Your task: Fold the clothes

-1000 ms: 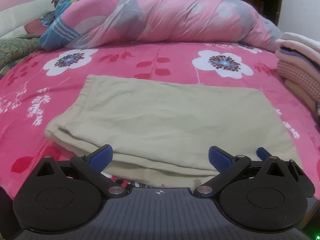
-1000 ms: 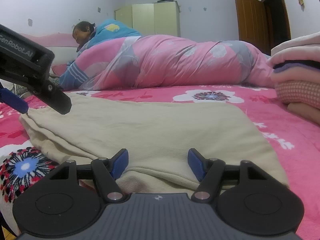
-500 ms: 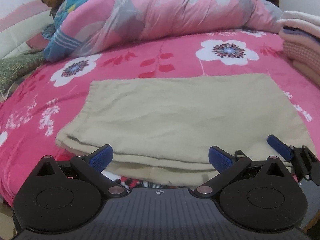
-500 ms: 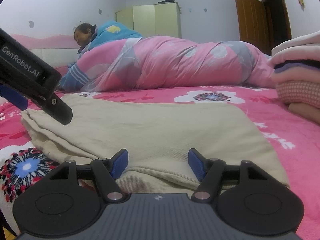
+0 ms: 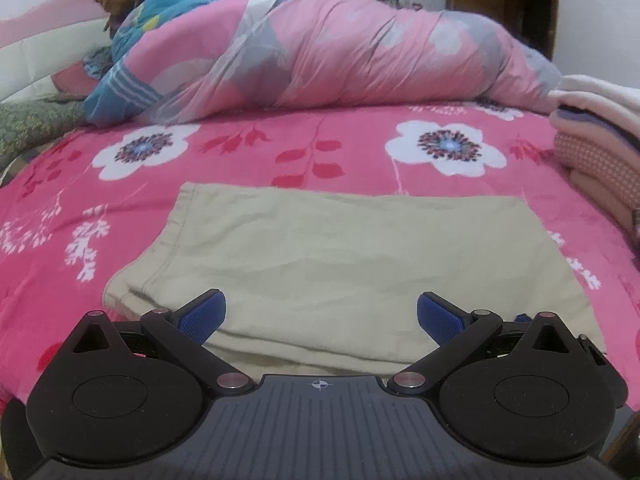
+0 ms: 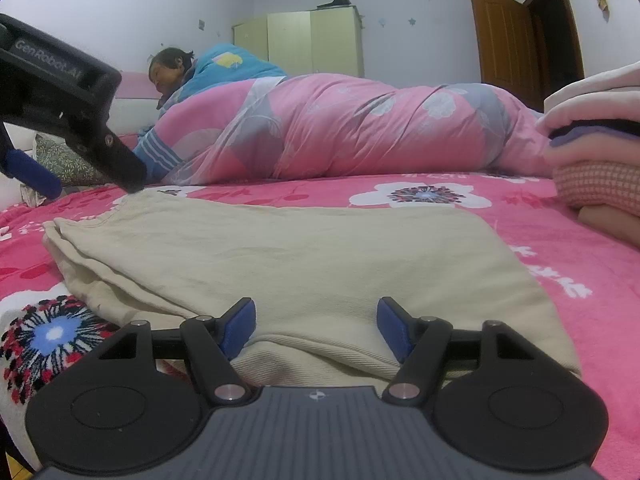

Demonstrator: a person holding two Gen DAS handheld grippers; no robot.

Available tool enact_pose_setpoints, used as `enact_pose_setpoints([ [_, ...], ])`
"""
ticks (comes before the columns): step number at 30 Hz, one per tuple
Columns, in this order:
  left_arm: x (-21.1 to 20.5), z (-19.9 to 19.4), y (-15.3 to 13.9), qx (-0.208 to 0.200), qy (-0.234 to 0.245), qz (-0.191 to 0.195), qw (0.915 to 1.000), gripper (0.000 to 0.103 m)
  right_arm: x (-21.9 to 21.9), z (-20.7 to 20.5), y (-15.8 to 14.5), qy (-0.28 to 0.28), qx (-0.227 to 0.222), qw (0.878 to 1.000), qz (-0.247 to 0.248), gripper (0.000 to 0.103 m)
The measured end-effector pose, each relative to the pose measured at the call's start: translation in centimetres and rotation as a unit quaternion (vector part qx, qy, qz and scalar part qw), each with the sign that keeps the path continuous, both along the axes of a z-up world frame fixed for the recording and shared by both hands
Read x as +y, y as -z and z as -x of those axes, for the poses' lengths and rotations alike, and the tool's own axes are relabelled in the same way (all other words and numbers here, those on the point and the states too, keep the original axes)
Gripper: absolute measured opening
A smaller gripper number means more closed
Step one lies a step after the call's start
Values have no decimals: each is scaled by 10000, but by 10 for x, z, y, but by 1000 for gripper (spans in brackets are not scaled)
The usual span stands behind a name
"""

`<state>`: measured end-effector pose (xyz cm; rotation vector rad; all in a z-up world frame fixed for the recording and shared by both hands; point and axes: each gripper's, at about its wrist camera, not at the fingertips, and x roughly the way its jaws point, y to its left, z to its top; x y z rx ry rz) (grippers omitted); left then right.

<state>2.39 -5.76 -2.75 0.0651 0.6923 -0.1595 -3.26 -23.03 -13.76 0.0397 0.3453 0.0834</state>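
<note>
Both the left hand-held gripper point(image 5: 318, 316) and right hand-held gripper point(image 6: 316, 330) stood spread, empty, over the folded beige garment point(image 5: 352, 256) at lower centre.

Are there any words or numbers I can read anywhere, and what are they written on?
"GenRobot.AI": white letters on the side of the left gripper's black body, seen in the right wrist view.
Nothing else: the beige garment, the pink bedsheet and the folded stack carry no readable text.
</note>
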Motion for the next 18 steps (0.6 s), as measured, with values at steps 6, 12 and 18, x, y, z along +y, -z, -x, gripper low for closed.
enact_pose_setpoints([
  [6,18,4,5,4,59,497,9987,103,0,-2,0,9,12,10000,17,70],
  [12,32,3,12,-180,13,546,9983,103,0,-2,0,19,5,10000,48,70],
  [18,40,-19,16,-491,158,647,9966,103,1,-1,1,17,11,10000,94,70],
])
